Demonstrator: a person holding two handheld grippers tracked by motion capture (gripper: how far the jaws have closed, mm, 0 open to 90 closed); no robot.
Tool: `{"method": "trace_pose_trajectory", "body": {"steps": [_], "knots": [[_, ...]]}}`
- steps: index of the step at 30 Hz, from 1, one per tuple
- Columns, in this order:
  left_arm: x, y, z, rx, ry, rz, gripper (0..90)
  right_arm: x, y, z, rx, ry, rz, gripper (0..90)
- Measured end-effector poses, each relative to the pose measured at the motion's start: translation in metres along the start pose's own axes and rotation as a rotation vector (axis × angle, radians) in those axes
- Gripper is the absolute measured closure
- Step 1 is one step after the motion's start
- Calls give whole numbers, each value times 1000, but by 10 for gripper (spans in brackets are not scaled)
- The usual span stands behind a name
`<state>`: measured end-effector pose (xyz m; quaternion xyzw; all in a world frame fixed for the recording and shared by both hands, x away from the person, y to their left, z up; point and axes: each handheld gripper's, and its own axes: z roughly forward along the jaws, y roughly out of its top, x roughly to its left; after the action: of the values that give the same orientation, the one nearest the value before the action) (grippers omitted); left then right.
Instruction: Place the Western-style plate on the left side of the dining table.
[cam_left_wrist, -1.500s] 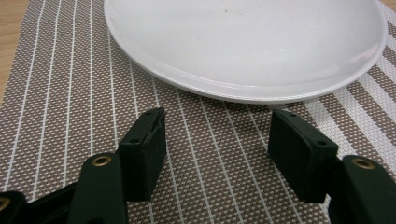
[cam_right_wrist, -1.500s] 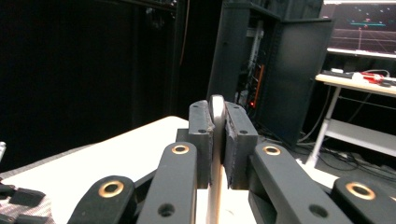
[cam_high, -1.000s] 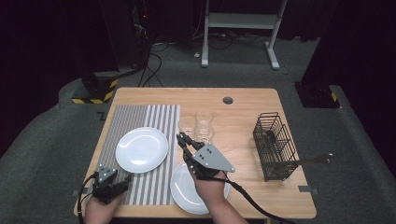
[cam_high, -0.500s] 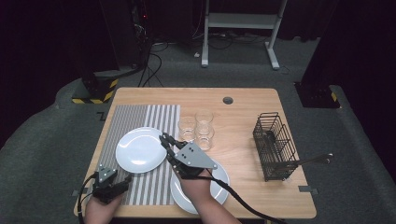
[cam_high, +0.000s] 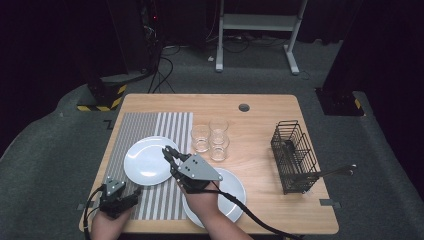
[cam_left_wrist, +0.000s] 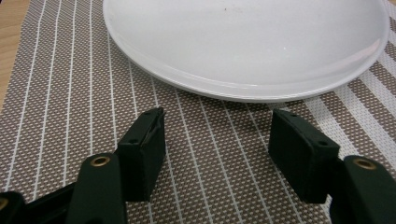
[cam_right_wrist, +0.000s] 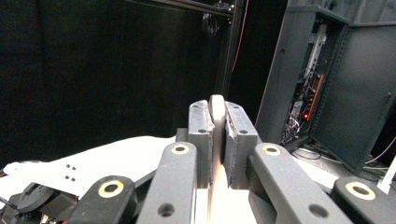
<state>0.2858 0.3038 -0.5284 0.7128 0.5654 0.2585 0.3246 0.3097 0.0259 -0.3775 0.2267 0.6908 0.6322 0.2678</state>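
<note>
The wooden tabletop (cam_high: 260, 107) stands on grey carpet in a dark room. A white frame (cam_high: 260, 25) rises beyond it at 12 o'clock, and a base with yellow-and-black stripes (cam_high: 100, 100) sits off the corner at 10 o'clock. A striped mat (cam_high: 150, 125) covers the 9 o'clock side of the tabletop, and the near plate (cam_high: 142, 162) lies on it. My right tool (cam_high: 170, 155) reaches that plate's rim at its 3 o'clock edge. In the right gripper view the jaws of this tool (cam_right_wrist: 217, 109) stand almost together, pinched on a thin white edge that I take for that rim. Most of the plate below is cut off there. My right hand lies across a second plate (cam_high: 232, 192) at 6 o'clock and hides part of it. My left tool (cam_high: 120, 192) rests at 7 o'clock over the mat (cam_left_wrist: 70, 93). Its jaws (cam_left_wrist: 217, 135) are spread wide with nothing between them, and the near plate (cam_left_wrist: 243, 42) lies just ahead, apart from the pads. Three glasses (cam_high: 210, 137) cluster near the middle. A wire basket (cam_high: 292, 155) stands at 3 o'clock, and a metal handle (cam_high: 335, 171) pokes out of its side. I cannot make out what that handle belongs to. The racks (cam_right_wrist: 322, 93) behind are mostly lost in shadow.
</note>
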Motion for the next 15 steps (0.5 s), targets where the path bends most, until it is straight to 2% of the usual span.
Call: {"method": "trace_pose_trajectory", "body": {"steps": [15], "knots": [[0,0,0,2,0,2,369,-4,-16,2,36,3,22,829]]}}
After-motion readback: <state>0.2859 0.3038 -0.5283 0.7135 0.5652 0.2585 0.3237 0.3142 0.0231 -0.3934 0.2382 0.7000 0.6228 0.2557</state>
